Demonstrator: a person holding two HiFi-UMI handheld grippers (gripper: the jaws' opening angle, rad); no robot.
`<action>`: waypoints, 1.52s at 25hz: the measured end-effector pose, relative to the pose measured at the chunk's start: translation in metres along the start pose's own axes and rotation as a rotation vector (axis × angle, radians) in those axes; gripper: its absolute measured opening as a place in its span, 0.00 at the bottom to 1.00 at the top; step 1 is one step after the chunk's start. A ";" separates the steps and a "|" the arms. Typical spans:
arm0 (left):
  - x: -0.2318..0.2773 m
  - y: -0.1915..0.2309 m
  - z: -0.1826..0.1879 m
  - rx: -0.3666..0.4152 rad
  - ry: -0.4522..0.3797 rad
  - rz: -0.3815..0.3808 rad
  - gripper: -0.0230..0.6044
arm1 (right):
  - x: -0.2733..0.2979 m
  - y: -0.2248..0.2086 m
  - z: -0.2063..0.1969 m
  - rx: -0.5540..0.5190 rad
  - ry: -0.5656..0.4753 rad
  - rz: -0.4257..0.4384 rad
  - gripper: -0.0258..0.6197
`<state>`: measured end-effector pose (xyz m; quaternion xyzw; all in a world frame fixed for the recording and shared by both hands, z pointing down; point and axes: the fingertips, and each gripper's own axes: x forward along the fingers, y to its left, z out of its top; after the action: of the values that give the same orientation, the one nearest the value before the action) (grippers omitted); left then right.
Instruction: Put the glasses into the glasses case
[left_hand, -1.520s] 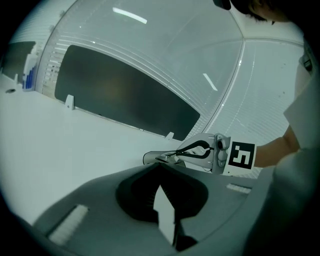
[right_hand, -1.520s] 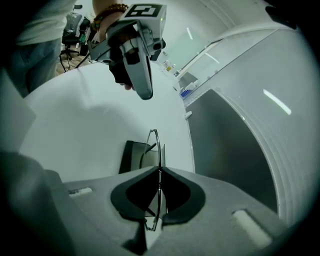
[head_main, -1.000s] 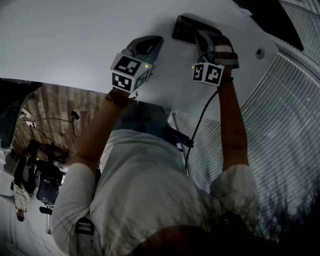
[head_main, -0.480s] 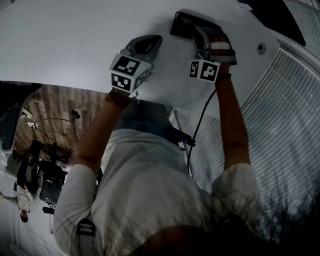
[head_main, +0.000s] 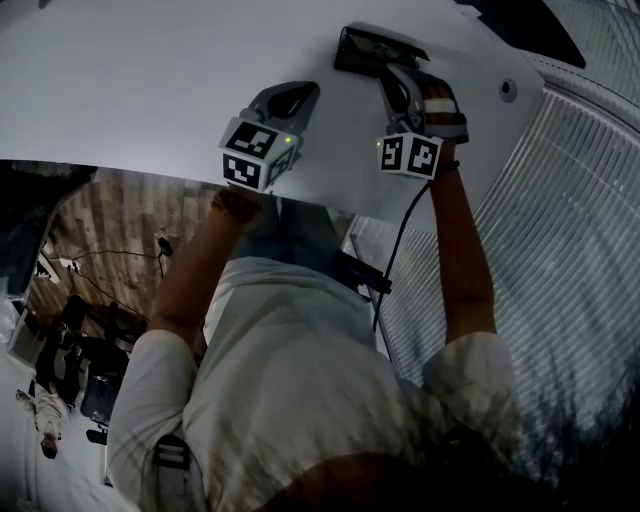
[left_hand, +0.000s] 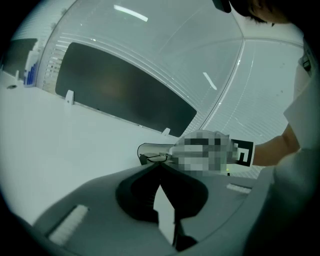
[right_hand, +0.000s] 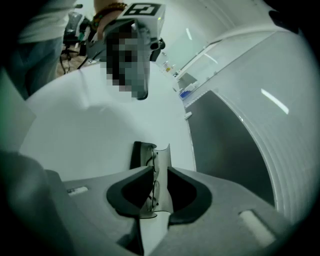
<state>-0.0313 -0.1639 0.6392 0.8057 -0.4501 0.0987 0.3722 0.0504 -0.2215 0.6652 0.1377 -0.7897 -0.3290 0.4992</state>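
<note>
A dark glasses case (head_main: 372, 48) lies open on the white table (head_main: 150, 90). Thin wire-framed glasses (right_hand: 152, 172) lie in the case (right_hand: 142, 154), along its pale lining. My right gripper (right_hand: 160, 170) hangs just over them, its jaws opening and the pads clear of the frame. In the head view the right gripper (head_main: 388, 74) is at the case's near edge. My left gripper (head_main: 298, 92) rests to the left of the case, jaws together and holding nothing. The left gripper view shows the case (left_hand: 148, 151) beyond the left gripper (left_hand: 160, 168).
A long dark panel (left_hand: 125, 95) stands along the table's far edge. A round grommet (head_main: 508, 90) sits in the table to the right of the case. Ribbed flooring (head_main: 580, 250) lies past the table's right edge. Small bottles (right_hand: 170, 67) stand at a far corner.
The right gripper has drawn back a little from the case toward me. The left gripper has stayed where it was.
</note>
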 end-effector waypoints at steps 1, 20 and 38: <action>-0.003 -0.004 0.003 0.007 -0.009 0.000 0.04 | -0.009 -0.004 0.003 0.060 -0.020 -0.004 0.18; -0.172 -0.185 0.149 0.241 -0.314 -0.208 0.04 | -0.312 -0.161 0.157 0.901 -0.592 -0.371 0.04; -0.280 -0.297 0.184 0.328 -0.475 -0.420 0.04 | -0.454 -0.155 0.214 1.164 -0.840 -0.462 0.04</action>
<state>0.0122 -0.0136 0.2202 0.9301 -0.3269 -0.0991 0.1351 0.0561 -0.0073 0.1859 0.4042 -0.9110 0.0205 -0.0791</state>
